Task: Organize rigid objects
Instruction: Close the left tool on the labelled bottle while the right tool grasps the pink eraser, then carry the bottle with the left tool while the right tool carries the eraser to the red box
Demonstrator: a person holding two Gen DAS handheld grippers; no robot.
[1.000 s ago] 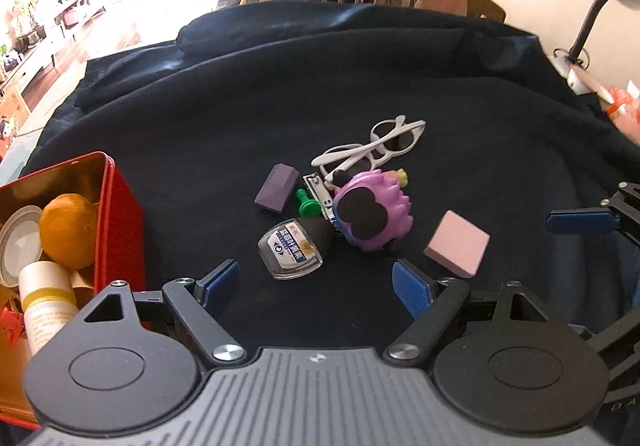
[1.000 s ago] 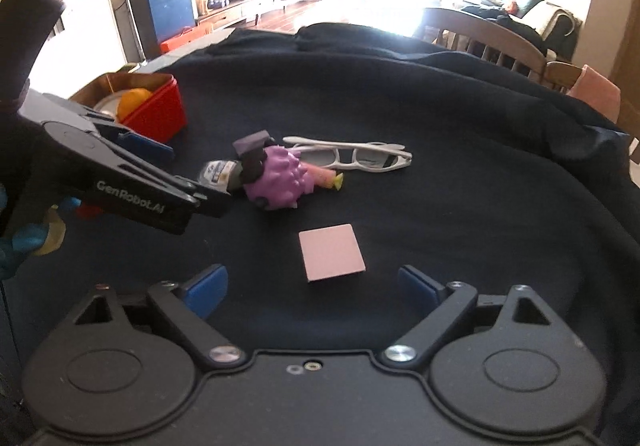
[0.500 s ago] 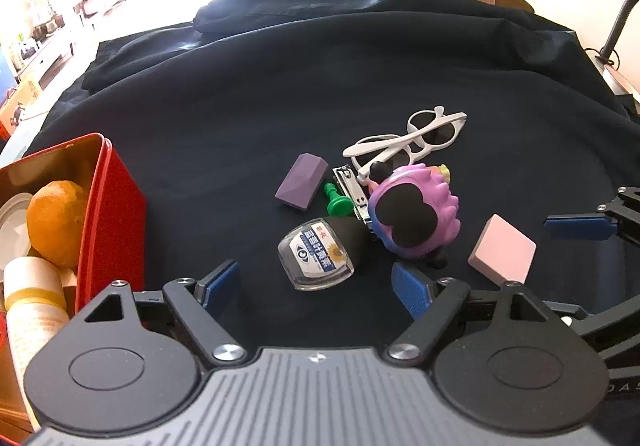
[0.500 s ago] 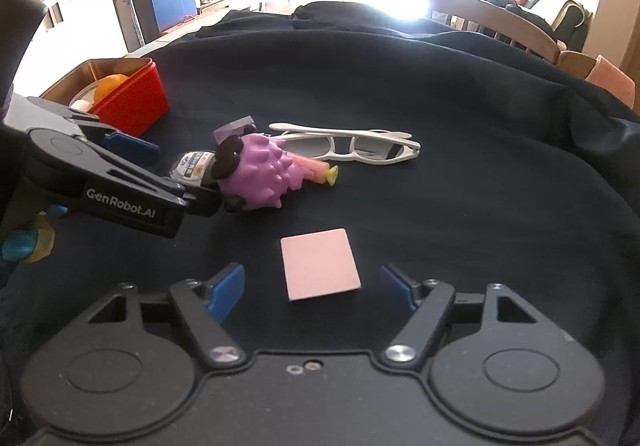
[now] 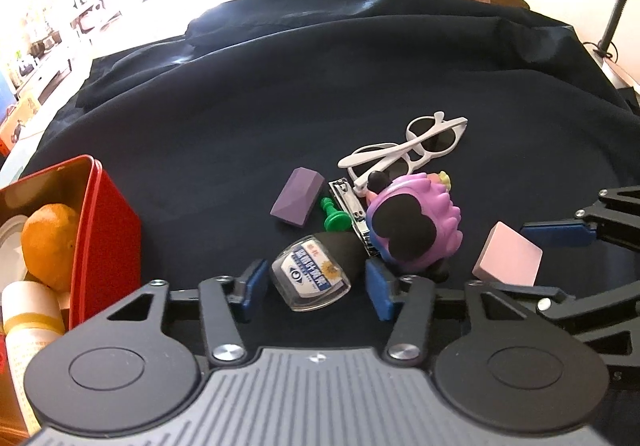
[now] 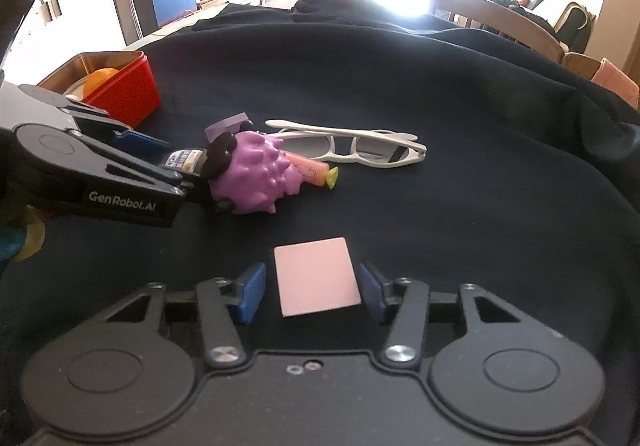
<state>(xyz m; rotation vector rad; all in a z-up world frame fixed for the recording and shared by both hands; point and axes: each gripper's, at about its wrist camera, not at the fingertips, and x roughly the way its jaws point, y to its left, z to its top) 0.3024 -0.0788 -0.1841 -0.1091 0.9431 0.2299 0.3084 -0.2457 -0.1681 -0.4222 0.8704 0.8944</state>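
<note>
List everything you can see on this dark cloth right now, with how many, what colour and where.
dark cloth: one, navy, covering the table
red tin: one, red, left edge, holding an orange and a white tube
small bottle: one, clear with black cap, between the left pads
pink block: one, pink, between the right pads
purple toy: one, purple and black, right of the bottle
purple block: one, behind the bottle
green pawn: one, beside the purple block
nail clipper: one, silver, against the toy
glasses: one, white, behind the toy
left hand-held gripper: closing around the bottle
right hand-held gripper: closing around the pink block
</note>
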